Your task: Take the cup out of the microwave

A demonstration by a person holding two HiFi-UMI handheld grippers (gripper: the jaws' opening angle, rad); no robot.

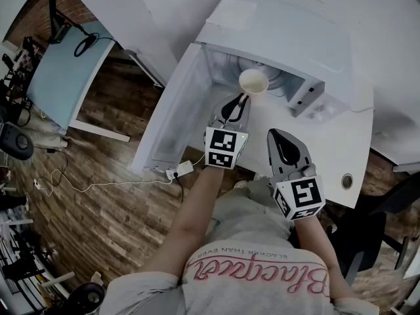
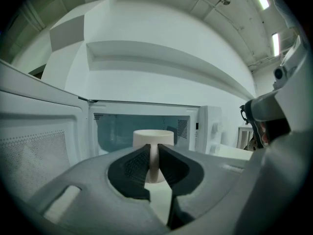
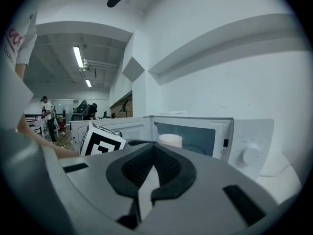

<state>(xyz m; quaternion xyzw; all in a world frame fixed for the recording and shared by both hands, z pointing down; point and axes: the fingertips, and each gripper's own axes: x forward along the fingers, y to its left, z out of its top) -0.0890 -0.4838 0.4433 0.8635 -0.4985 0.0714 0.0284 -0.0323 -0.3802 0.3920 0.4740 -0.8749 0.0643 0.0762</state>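
A pale cup (image 1: 252,82) hangs at the mouth of the open white microwave (image 1: 289,38), whose door (image 1: 176,107) swings out to the left. My left gripper (image 1: 239,101) is just below the cup and shut on it; in the left gripper view the jaws (image 2: 153,152) pinch a thin pale part at the cup's (image 2: 153,137) side, probably its handle. My right gripper (image 1: 278,135) hovers nearer me over the white table, shut and holding nothing. In the right gripper view its gripper (image 3: 153,149) points at the microwave (image 3: 244,148), with the cup (image 3: 170,140) beyond.
The microwave stands on a white table (image 1: 331,153) with a round cable hole (image 1: 346,180). A power strip (image 1: 178,170) and cable lie on the wooden floor. A blue table (image 1: 65,64) stands at the left and a dark chair (image 1: 367,241) at the right.
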